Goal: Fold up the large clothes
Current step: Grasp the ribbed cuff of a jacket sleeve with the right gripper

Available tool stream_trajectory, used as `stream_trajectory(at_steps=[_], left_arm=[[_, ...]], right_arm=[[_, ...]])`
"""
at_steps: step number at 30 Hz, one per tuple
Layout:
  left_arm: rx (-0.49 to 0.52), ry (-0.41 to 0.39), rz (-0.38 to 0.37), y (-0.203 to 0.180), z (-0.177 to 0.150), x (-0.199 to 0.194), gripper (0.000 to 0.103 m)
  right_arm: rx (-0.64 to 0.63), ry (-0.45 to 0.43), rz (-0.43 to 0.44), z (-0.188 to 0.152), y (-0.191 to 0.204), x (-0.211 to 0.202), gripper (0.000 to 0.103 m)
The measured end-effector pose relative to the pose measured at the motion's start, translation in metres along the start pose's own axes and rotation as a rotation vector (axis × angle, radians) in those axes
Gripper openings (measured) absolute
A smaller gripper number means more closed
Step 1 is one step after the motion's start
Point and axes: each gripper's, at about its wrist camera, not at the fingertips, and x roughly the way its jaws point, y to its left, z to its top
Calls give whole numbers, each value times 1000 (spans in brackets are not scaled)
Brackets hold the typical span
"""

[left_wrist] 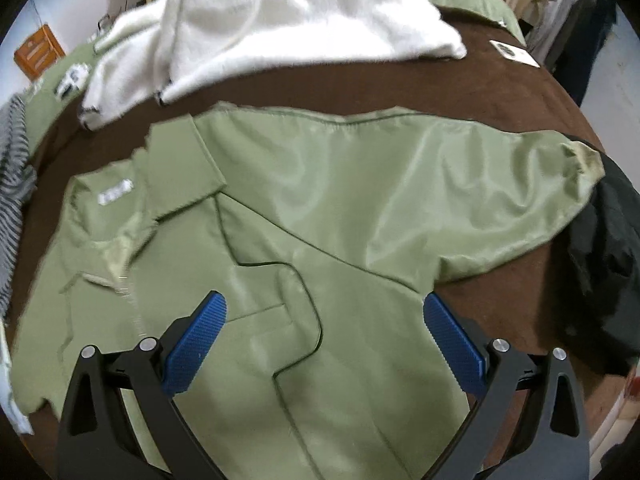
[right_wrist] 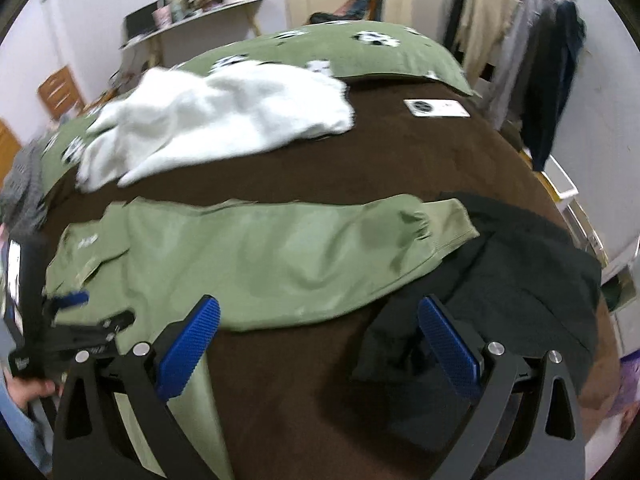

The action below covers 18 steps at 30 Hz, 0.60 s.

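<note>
Olive jacket (left_wrist: 304, 208) spread flat (brown blanket (left_wrist: 360, 80) beneath)

An olive-green jacket (left_wrist: 304, 216) lay spread flat on the brown bed cover (left_wrist: 360, 84), near its front edge. One sleeve (left_wrist: 500, 184) stretched toward the right edge, its cuff touching a crumpled black garment (right_wrist: 520, 280).

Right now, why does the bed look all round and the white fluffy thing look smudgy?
Left wrist view: the fisheye lens bends the brown bed into a dome, and the white fluffy garment is smeared by motion blur. Right wrist view: same bulging; the white fluffy garment and green jacket are soft, but the right claw looks sharp.
</note>
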Motion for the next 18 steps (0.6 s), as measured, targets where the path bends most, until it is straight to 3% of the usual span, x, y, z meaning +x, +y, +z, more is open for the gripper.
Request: stream_trajectory(at_steps=[6,10,18], left_arm=[[20,-9,14,1,6,55,97],[-8,-12,12,8,9,82,97],[-1,-44,48,3,7,100,98]], right_arm=[[154,-18,53,13,-58,51,97],[224,-36,42,15,-90,76,97],[351,-28,94,13,-135,114,97]])
